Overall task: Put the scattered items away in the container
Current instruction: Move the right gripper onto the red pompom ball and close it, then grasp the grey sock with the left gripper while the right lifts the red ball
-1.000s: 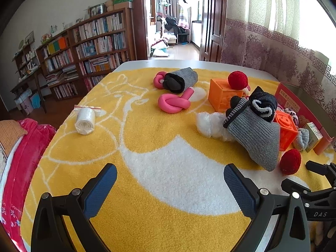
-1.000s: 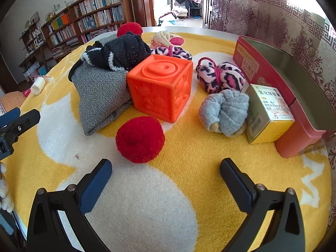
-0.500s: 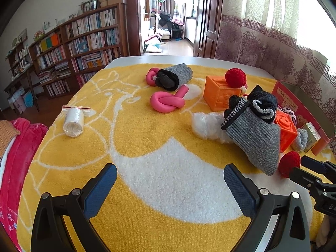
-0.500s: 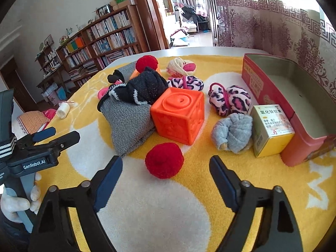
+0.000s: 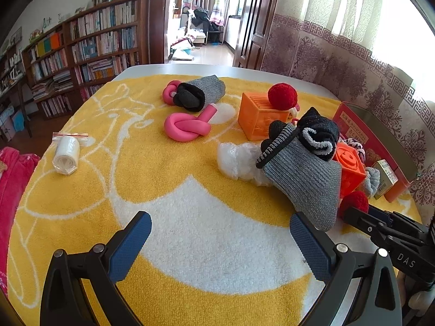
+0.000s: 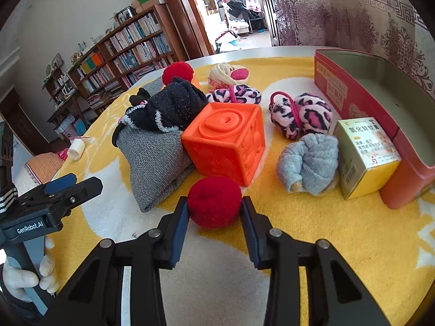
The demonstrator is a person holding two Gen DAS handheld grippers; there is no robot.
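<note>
A red pompom [image 6: 214, 202] lies on the yellow towel [image 6: 339, 231] just in front of an orange cube [image 6: 225, 141]. My right gripper [image 6: 214, 209] has its jaws closing on it, and both pads touch its sides. The left wrist view shows the same pompom [image 5: 354, 202] beside the right gripper [image 5: 380, 228]. The red container box [image 6: 330, 89] stands open at the right, with nothing visible inside. My left gripper [image 5: 220, 244] hangs open over a bare white patch of towel, holding nothing.
Scattered around are a grey sock [image 6: 155, 160] under a black one [image 6: 174, 106], leopard earmuffs [image 6: 301, 116], a grey-blue sock roll [image 6: 310, 163], a medicine carton [image 6: 364, 157], a pink knot [image 5: 187, 129] and a plastic-wrapped roll [image 5: 66, 154]. A person's hand [image 6: 30, 277] grips the left handle.
The right gripper's fingers have come together from wide open onto the red pompom as the camera tilted up. The left gripper stayed open, its view turned slightly.
</note>
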